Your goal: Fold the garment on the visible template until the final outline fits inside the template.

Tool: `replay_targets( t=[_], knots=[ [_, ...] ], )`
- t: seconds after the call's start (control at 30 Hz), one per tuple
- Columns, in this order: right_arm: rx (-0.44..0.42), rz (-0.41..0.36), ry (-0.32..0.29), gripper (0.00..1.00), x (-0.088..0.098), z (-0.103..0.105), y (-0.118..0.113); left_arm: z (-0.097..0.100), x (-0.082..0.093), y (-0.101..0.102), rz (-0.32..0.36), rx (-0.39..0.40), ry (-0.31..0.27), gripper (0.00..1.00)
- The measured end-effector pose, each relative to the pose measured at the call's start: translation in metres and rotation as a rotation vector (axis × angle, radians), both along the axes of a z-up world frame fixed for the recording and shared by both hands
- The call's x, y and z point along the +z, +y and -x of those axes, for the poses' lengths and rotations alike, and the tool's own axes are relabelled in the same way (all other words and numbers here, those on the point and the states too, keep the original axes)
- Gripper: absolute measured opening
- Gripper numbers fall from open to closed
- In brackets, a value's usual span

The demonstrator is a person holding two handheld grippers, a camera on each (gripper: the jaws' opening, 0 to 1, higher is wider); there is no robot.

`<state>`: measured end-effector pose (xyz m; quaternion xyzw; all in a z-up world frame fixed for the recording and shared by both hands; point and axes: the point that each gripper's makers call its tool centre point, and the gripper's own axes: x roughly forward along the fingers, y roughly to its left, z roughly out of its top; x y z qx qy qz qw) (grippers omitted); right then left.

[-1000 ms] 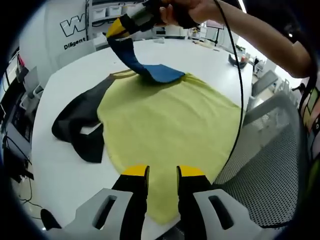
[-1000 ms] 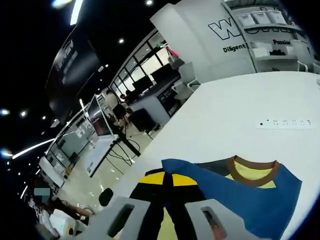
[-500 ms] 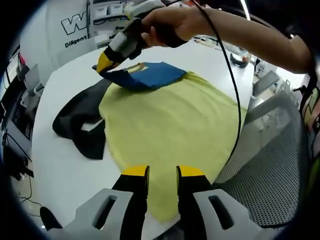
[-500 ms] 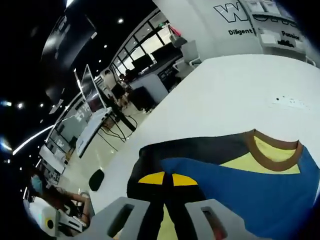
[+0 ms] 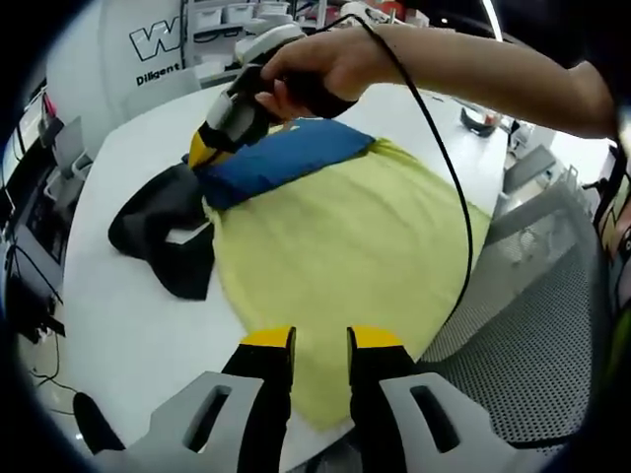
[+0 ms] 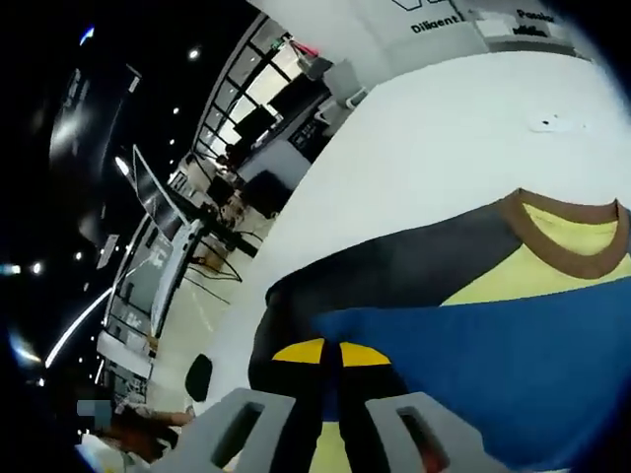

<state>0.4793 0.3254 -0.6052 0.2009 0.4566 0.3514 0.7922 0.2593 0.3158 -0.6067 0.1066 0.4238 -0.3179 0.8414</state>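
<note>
The right gripper (image 6: pixel 330 353) has its jaws pinched together on the blue sleeve (image 6: pixel 493 365), and I judge the grip is kept so that the sleeve can be laid flat across the shirt. In the left gripper view the same tool (image 5: pixel 212 143) sits low over the far end of the yellow garment (image 5: pixel 345 256), a hand (image 5: pixel 306 74) around it. The left gripper (image 5: pixel 320 340) hovers at the near hem with a narrow gap between its jaws and nothing held; it looks parked until the fold is set down.

Just beyond the right gripper's tips lie the dark sleeve (image 6: pixel 394 271) and the brown collar (image 6: pixel 567 232), detail too small in the left gripper view. That view in turn gives the whole shirt spread on the white table (image 5: pixel 118 315), its near hem hanging past the table edge, with a mesh chair (image 5: pixel 532 335) beside it. No template outline is discernible.
</note>
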Motion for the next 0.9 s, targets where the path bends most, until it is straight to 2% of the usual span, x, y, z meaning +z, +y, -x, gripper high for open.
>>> replay_targets(
  t=[0.13,0.2,0.3,0.4,0.43,0.47,0.53,0.6,0.67,0.77,0.9],
  knots=[
    [-0.01,-0.007,-0.007,0.0,-0.002,-0.002,0.002,-0.001,0.001,0.002,-0.003,0.006,-0.002,0.16],
    [-0.029,-0.051,-0.077,0.06,0.007,-0.009,0.006,-0.001,0.001,0.003,-0.003,0.01,-0.003,0.17],
    [-0.009,-0.043,-0.103,0.12,0.012,-0.006,0.005,-0.002,0.0,0.003,-0.008,0.012,-0.003,0.17],
    [0.017,-0.024,-0.197,0.24,0.02,-0.009,0.0,-0.002,0.0,0.002,-0.009,0.009,-0.002,0.17],
    [0.014,-0.015,-0.23,0.31,0.023,-0.009,-0.003,-0.002,0.0,0.001,-0.01,0.007,-0.002,0.17],
    [-0.001,0.033,-0.302,0.36,0.025,-0.007,-0.014,-0.002,0.0,0.0,-0.011,0.004,-0.004,0.16],
    [0.008,0.08,-0.326,0.45,0.02,-0.003,-0.021,-0.002,-0.001,-0.001,-0.011,-0.003,-0.012,0.16],
    [0.035,0.13,-0.338,0.49,0.014,0.003,-0.029,-0.003,-0.001,-0.003,-0.007,-0.002,-0.014,0.16],
    [0.009,0.119,-0.359,0.51,0.019,0.004,-0.034,-0.007,0.0,-0.003,-0.007,0.009,-0.041,0.16],
    [0.009,0.127,-0.35,0.52,0.019,0.007,-0.037,-0.006,0.0,-0.002,-0.012,0.016,-0.048,0.16],
    [-0.005,0.131,-0.375,0.55,0.026,0.009,-0.044,-0.007,0.0,-0.004,0.005,0.032,-0.054,0.17]
  ],
)
